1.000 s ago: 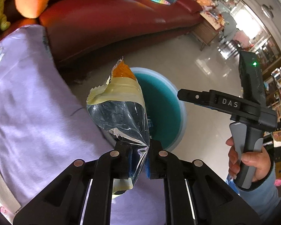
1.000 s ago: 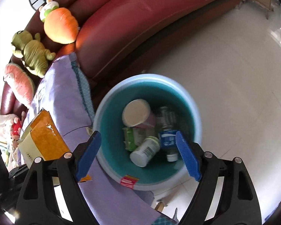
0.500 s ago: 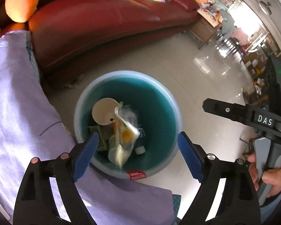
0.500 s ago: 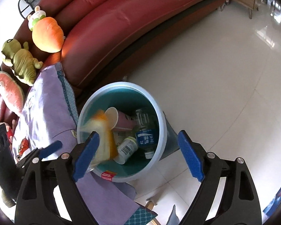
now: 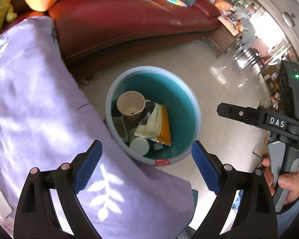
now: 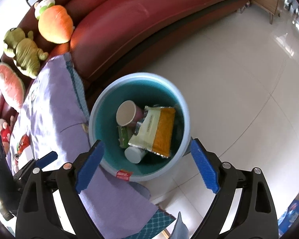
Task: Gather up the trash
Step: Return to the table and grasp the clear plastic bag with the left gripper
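A round bin (image 5: 191,103) with a teal inside stands on the floor beside the table; it also shows in the right wrist view (image 6: 184,107). In it lie a yellow-and-orange snack bag (image 5: 159,125) (image 6: 157,131), a paper cup (image 5: 131,105) (image 6: 127,113), a white bottle (image 5: 139,146) (image 6: 134,154) and other trash. My left gripper (image 5: 146,165) is open and empty above the bin's near rim. My right gripper (image 6: 147,165) is open and empty above the bin; its body shows in the left wrist view (image 5: 285,123).
A purple cloth (image 5: 33,99) (image 6: 51,107) covers the table left of the bin. A red sofa (image 5: 129,16) (image 6: 149,14) with plush toys (image 6: 26,51) runs behind. Pale tiled floor (image 6: 239,79) lies to the right.
My left gripper opened and let go of the snack bag, which fell into the bin and now lies on the other trash. Both views shifted slightly over the bin.
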`<action>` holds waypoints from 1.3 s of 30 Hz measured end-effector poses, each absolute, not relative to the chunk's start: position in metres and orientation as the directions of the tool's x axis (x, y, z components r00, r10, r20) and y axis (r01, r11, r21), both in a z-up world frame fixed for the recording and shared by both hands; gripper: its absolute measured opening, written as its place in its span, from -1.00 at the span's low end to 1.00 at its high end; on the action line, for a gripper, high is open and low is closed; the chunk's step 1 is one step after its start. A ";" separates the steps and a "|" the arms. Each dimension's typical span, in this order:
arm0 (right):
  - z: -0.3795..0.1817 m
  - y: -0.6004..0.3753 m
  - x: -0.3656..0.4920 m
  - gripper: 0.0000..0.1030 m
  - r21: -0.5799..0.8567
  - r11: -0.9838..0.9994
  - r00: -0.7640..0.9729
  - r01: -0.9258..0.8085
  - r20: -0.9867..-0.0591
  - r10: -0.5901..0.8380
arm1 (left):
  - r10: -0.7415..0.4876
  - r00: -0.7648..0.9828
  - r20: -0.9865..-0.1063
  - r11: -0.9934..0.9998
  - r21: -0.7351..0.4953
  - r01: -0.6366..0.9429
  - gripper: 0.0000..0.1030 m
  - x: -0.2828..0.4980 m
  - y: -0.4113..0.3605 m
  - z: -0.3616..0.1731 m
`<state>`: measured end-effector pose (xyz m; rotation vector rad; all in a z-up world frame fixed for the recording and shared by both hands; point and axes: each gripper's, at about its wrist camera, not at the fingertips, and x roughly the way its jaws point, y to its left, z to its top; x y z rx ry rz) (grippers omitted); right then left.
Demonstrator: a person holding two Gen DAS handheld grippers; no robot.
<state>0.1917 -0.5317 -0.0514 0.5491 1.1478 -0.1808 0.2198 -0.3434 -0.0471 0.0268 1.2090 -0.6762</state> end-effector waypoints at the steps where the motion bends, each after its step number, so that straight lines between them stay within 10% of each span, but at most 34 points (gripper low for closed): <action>1: -0.050 -0.526 0.191 0.65 0.318 0.857 0.409 0.405 -0.901 0.141 | -0.465 0.189 -0.865 0.808 -0.328 0.489 0.77 0.218 -0.338 -0.045; 39: -0.021 -0.269 0.168 0.66 0.331 0.933 0.330 0.143 -0.905 0.270 | -0.370 0.434 -0.821 0.928 -0.305 0.215 0.83 0.127 -0.062 -0.013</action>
